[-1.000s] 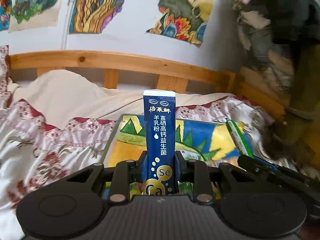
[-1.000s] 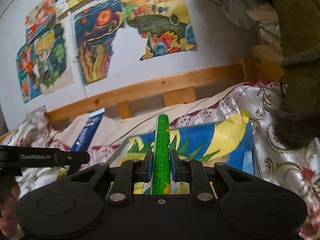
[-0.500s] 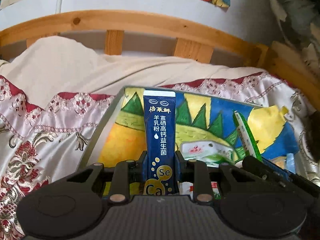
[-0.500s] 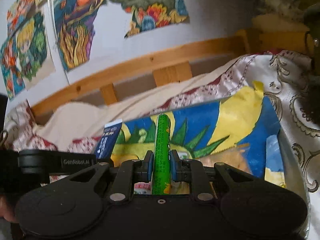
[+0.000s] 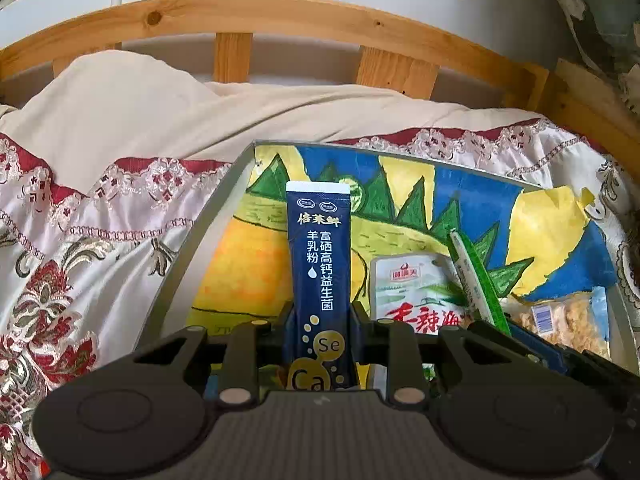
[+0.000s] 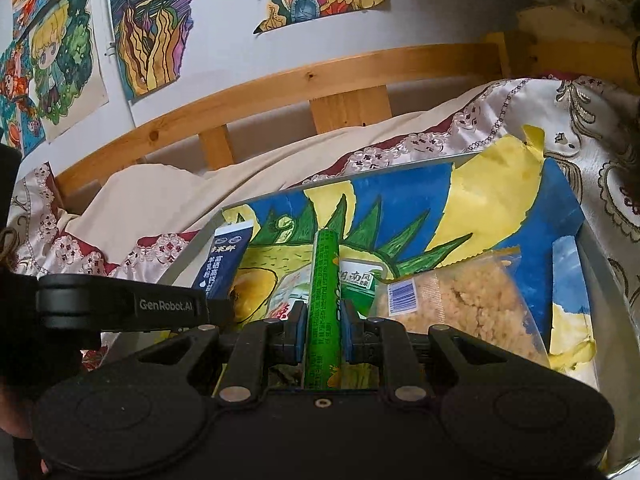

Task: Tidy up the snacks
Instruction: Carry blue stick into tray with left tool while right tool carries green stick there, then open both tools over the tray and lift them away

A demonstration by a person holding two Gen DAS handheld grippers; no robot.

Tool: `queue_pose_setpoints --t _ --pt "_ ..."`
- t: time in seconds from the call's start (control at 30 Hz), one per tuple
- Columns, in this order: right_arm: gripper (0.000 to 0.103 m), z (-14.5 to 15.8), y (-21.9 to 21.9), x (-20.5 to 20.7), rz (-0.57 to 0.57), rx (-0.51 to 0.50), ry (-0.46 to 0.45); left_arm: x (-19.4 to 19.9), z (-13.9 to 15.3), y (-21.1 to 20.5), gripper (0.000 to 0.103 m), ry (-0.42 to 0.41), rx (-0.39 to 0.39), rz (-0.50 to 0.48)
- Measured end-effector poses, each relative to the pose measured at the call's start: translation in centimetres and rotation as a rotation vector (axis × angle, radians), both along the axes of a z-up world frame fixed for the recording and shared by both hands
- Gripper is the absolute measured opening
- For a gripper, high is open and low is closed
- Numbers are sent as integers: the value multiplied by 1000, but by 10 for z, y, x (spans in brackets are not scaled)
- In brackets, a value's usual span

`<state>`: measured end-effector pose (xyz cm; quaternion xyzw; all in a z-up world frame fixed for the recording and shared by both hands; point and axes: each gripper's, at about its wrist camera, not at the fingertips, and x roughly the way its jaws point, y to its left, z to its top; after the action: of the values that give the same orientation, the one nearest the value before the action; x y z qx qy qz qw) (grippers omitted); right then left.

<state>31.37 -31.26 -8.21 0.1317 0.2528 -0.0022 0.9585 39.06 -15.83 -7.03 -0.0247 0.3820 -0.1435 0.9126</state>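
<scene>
My left gripper (image 5: 320, 312) is shut on a dark blue stick sachet (image 5: 319, 264) and holds it upright over the left part of a grey box (image 5: 192, 248) lined with a colourful painting. My right gripper (image 6: 323, 312) is shut on a green snack stick (image 6: 323, 300) and holds it over the same box (image 6: 600, 264). The blue sachet also shows in the right wrist view (image 6: 224, 264), and the green stick in the left wrist view (image 5: 476, 280). In the box lie a white-green snack packet (image 5: 416, 292) and a clear bag of crumbly snack (image 6: 460, 312).
The box rests on a patterned satin bedspread (image 5: 80, 248). A cream pillow (image 5: 140, 104) and a wooden headboard (image 5: 280, 20) stand behind it. Drawings (image 6: 148, 28) hang on the wall. The left gripper's arm (image 6: 120, 304) crosses the right wrist view at the left.
Both grippers have tilted down and moved closer over the box, still holding their items. The snack packets inside the box have come into view.
</scene>
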Motion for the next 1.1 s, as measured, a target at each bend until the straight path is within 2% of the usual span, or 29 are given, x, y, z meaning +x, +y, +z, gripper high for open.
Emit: queue_pose_setpoints --t 0.13,0.23,0.33,0.4,0.53,0.6,0.73,0.87,0.97,1.1 --pt "20 0 1 -1 2 -15 0 3 -2 3 34 31 -19 16" --pt "27 2 0 -2 -4 -14 -2 3 0 9 37 56 -50 34" --pt "31 6 -2 -5 -11 -12 -11 -1 7 16 48 36 -61 41" --pt "33 11 -4 -8 -14 -7 -17 -6 16 21 58 15 -63 46" --pt "45 27 -1 -20 -24 -35 -48 -22 36 30 65 -41 -57 50" --pt "50 36 0 -28 -27 -49 -67 -31 47 35 73 -73 -59 54" --pt "67 58 2 -48 -38 -59 -117 -56 69 50 83 -146 -68 68" --pt "80 81 8 -72 -42 -91 -170 -82 87 69 89 -202 -84 85" --pt "86 96 14 -97 -46 -115 -217 -105 97 81 95 -247 -84 98" --pt "94 114 25 -129 -55 -114 -268 -142 109 99 100 -293 -107 93"
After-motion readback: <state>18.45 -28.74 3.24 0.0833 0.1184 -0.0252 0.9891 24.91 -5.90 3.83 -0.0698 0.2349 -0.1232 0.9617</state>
